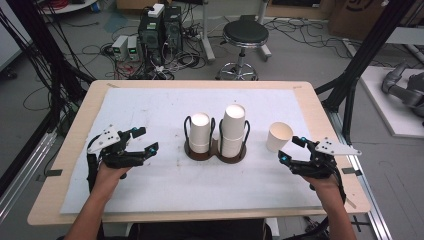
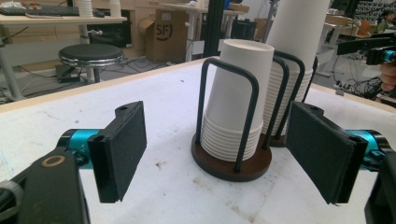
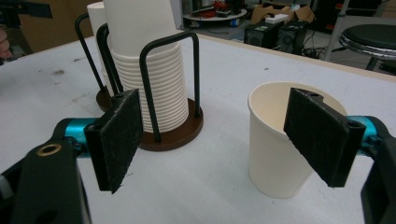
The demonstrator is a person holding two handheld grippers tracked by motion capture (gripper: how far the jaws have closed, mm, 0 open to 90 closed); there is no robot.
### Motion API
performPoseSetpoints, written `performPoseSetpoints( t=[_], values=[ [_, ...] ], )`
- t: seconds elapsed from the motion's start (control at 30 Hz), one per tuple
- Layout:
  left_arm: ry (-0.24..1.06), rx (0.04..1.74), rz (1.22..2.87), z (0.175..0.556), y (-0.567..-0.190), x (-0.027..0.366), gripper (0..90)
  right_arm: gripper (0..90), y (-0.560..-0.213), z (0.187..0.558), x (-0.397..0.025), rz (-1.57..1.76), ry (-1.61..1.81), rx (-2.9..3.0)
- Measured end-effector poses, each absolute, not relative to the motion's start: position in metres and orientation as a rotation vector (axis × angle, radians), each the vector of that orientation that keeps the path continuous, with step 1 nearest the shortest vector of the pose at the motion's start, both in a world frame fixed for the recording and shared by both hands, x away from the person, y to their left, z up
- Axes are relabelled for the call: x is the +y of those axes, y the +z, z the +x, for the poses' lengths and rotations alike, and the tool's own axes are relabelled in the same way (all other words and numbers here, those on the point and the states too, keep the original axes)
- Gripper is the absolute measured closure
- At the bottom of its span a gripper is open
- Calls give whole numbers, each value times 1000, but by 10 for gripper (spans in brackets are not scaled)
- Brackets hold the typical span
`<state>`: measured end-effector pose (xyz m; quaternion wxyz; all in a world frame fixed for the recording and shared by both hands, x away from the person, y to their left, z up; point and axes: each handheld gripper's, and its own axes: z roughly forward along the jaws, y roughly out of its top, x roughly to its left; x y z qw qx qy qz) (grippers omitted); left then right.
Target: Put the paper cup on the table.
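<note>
seen from above: single paper cup (image 1: 278,136) standing upright and mouth-up on the white mat (image 1: 150,190), just ahead of the right gripper (image 1: 292,149) and a little to its inner side, well apart from the left gripper (image 1: 145,139). both sets of jaws spread wide, holding nothing. in the right gripper view, cup (image 3: 280,140) already sitting partly between the two black pads (image 3: 116,135), nearer the right-hand one, its long axis vertical, so a short push forward likely enough to straddle it. left of the cup, a brown two-ring holder (image 1: 216,150) carrying two inverted stacks: shorter stack (image 1: 200,132) and taller stack (image 1: 233,131), taller one closer to the loose cup. left gripper pointed at the shorter stack (image 2: 236,105), near but not touching. right hand clearly the nearer for any pick-up.
</note>
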<state>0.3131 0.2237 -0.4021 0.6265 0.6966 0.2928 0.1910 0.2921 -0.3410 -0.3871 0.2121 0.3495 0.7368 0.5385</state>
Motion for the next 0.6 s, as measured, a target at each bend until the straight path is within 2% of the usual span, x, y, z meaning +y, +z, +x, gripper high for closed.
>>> performPoseSetpoints(
  t=[0.6],
  values=[
    [440, 665, 1607, 311, -403, 220, 210, 205, -388, 287, -339, 965, 1487, 2049]
  ],
)
